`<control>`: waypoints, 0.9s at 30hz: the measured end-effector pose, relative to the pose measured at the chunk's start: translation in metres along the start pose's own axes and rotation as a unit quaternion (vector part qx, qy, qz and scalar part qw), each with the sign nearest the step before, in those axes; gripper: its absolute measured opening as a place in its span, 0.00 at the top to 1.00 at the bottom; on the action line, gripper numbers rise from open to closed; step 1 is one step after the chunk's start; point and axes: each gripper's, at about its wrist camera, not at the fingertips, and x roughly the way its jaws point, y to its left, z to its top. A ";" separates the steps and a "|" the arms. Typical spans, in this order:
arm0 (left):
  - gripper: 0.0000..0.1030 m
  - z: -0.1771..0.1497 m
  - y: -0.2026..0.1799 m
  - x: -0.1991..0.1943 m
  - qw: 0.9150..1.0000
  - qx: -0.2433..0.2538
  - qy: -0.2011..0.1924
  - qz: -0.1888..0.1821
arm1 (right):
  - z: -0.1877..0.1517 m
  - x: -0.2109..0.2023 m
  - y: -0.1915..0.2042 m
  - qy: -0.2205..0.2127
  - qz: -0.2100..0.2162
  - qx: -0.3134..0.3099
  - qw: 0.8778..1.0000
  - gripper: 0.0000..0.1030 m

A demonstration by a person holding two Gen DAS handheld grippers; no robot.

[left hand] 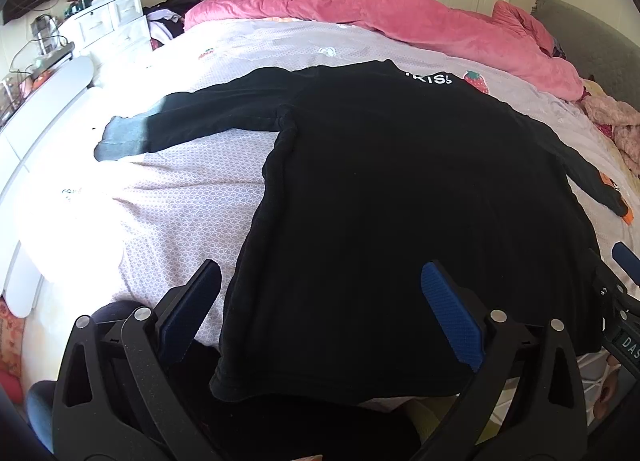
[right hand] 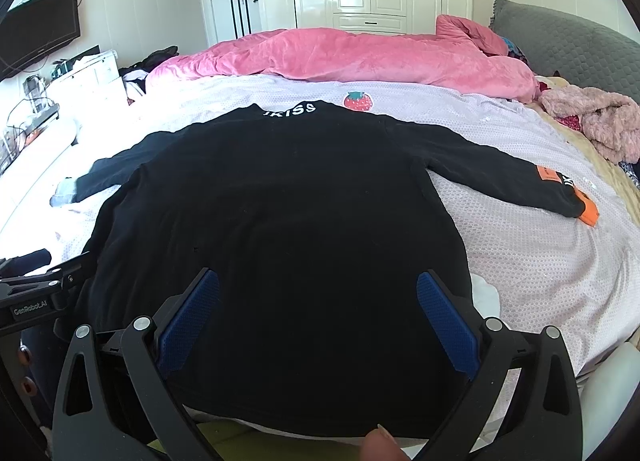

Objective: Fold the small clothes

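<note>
A black long-sleeved top (left hand: 400, 197) lies flat on the bed, hem toward me, collar with white lettering at the far end; it also shows in the right wrist view (right hand: 280, 213). Both sleeves are spread out: the left sleeve (left hand: 168, 125) to the left, the right sleeve with an orange patch (right hand: 560, 181) to the right. My left gripper (left hand: 320, 285) is open above the hem's left part. My right gripper (right hand: 318, 289) is open above the hem's right part. Neither holds anything.
The bed has a pale patterned sheet (right hand: 540, 261). A pink quilt (right hand: 340, 57) lies bunched at the far side. A fluffy pink garment (right hand: 600, 121) lies at the right. White drawers (left hand: 108, 25) stand at the left. A fingertip (right hand: 380, 445) shows at the bottom edge.
</note>
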 end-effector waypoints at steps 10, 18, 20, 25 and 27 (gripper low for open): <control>0.09 -0.001 0.001 0.000 1.000 -0.002 -0.001 0.000 | 0.001 0.001 0.001 0.001 0.000 -0.003 1.000 0.04; 0.09 -0.002 0.000 0.000 1.000 -0.001 -0.002 0.001 | 0.000 0.001 0.001 0.000 0.000 -0.002 1.000 0.04; 0.09 -0.002 0.000 0.000 1.000 0.000 -0.002 0.001 | 0.000 0.001 0.001 0.000 0.000 -0.002 1.000 0.04; 0.09 -0.002 -0.001 -0.001 1.000 0.000 -0.003 0.003 | 0.000 0.001 0.001 0.000 0.000 -0.001 1.000 0.04; 0.09 -0.003 -0.002 -0.001 1.000 0.001 -0.003 0.004 | 0.000 0.001 0.001 -0.001 0.001 -0.001 1.000 0.04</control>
